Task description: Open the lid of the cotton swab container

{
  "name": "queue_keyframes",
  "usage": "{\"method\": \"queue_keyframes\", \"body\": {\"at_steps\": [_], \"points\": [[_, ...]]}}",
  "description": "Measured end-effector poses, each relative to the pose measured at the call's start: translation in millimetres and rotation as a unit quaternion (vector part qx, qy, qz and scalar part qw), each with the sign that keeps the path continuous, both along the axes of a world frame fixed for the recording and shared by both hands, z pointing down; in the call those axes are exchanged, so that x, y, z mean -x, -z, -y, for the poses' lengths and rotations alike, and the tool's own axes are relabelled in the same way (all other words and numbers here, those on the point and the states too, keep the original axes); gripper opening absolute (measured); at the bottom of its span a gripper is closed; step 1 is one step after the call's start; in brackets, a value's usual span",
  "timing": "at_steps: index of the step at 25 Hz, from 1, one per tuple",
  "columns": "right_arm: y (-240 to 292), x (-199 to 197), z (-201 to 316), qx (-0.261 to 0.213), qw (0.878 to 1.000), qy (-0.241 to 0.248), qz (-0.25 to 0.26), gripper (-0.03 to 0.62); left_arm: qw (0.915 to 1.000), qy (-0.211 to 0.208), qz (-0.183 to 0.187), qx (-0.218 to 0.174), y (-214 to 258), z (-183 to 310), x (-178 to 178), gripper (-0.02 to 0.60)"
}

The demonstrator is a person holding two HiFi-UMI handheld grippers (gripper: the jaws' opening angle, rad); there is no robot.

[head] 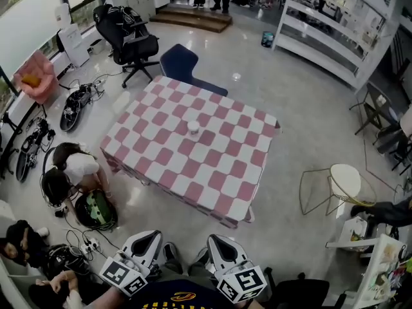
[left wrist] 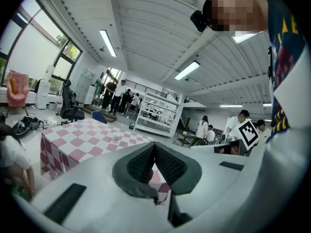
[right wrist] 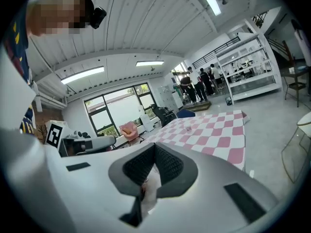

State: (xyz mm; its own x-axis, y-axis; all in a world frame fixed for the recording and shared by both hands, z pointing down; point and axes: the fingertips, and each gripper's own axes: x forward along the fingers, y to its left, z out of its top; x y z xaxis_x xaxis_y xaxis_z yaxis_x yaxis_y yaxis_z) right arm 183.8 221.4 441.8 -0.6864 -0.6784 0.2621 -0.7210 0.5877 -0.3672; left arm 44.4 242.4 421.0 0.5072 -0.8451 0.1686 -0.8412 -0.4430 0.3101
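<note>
Left tool (left wrist: pixel 154 152) and right tool (right wrist: pixel 155 152), ribbed jaws pressed together empty, face small cylindrical container (head: pixel 193 127).

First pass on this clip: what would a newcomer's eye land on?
A table under a pink-and-white checked cloth fills the middle of the head view, one small clear round container near its centre. The grey left gripper and right gripper sit shut at the bottom edge, well short of the table.
</note>
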Motion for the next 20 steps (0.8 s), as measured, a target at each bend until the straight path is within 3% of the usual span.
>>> {"method": "queue_keyframes", "body": {"at_steps": [7, 20], "points": [[-28.8, -23.3, -9.4, 0.052, 0.998, 0.013, 0.020, 0.011, 0.9993, 0.033, 0.009, 0.013, -4.0, -17.8, -15.3, 0.002], [-20.7, -41.7, -5.0, 0.058, 0.998, -0.012, 0.037, 0.011, 0.9993, 0.037, 0.007, 0.002, 5.0, -13.3, -27.5, 0.002]]}}
